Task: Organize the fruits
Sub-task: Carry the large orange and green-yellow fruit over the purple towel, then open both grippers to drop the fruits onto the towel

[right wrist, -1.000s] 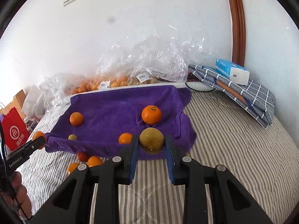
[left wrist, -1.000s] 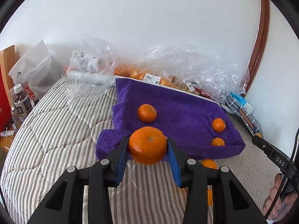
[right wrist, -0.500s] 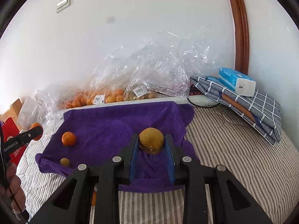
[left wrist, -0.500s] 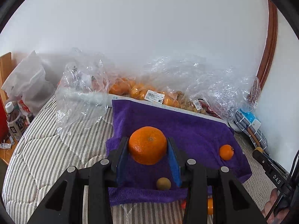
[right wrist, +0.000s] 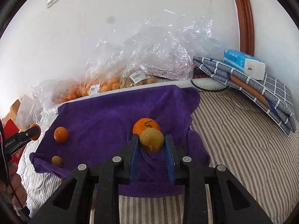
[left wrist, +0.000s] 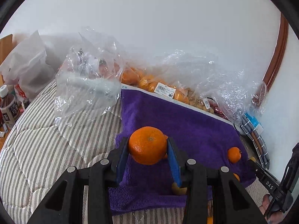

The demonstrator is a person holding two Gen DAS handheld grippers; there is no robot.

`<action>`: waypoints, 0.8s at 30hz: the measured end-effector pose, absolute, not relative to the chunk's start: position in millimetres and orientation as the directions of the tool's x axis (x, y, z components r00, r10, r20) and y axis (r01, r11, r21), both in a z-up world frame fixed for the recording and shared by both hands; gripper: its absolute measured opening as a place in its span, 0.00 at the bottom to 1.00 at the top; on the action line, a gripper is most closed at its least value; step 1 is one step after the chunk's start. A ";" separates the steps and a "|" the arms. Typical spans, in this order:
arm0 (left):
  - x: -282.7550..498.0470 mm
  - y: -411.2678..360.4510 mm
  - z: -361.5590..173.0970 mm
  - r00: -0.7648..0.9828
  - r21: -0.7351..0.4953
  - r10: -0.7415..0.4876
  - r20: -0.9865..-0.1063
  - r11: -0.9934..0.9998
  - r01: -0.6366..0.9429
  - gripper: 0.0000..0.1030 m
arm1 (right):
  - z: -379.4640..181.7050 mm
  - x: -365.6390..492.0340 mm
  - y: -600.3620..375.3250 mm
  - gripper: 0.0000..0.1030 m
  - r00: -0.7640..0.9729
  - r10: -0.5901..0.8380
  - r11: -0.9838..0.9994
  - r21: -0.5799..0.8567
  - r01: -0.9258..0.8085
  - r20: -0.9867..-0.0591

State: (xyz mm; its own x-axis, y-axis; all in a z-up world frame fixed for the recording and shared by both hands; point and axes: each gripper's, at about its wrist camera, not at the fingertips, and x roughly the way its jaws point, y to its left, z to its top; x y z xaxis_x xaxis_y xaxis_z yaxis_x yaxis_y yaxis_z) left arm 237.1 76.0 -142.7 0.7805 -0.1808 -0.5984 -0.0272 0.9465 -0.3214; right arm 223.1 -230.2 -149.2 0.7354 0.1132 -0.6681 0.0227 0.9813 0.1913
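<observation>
Both grippers tilt down over the purple towel (right wrist: 104,115) on the bed, the left gripper (left wrist: 147,149) fingers squeezing a big orange (left wrist: 147,145), the right gripper (right wrist: 151,143) fingers squeezing a small yellow fruit (right wrist: 151,140).

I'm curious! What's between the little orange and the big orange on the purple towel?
Only bare purple towel lies between the little orange and the big orange, right wrist view.

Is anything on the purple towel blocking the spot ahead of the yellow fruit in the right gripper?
Yes: an orange sits on the purple towel directly behind the yellow fruit clamped in the right gripper.
</observation>
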 end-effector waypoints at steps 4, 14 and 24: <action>238.3 66.1 -150.8 0.769 -0.291 -0.180 -0.614 0.957 -0.009 0.37 | -157.3 223.4 -223.7 0.27 0.716 0.109 0.985 0.169 0.013 -0.689; 239.7 51.7 -158.5 0.748 -0.281 -0.190 -0.635 0.960 0.006 0.37 | -158.6 222.3 -226.5 0.27 0.718 0.102 0.983 0.180 0.034 -0.688; 238.8 47.6 -158.1 0.756 -0.242 -0.164 -0.633 0.970 0.008 0.37 | -156.8 219.6 -224.3 0.30 0.724 0.082 0.986 0.160 0.039 -0.685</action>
State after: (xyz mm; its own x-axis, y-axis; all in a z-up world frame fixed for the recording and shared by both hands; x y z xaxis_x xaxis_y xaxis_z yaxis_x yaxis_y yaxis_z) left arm 238.8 47.6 -158.1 0.7564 -0.1641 -0.6332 0.0080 0.9703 -0.2419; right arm 219.6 -224.3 -156.8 0.7237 0.0824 -0.6852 0.0387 0.9864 0.1596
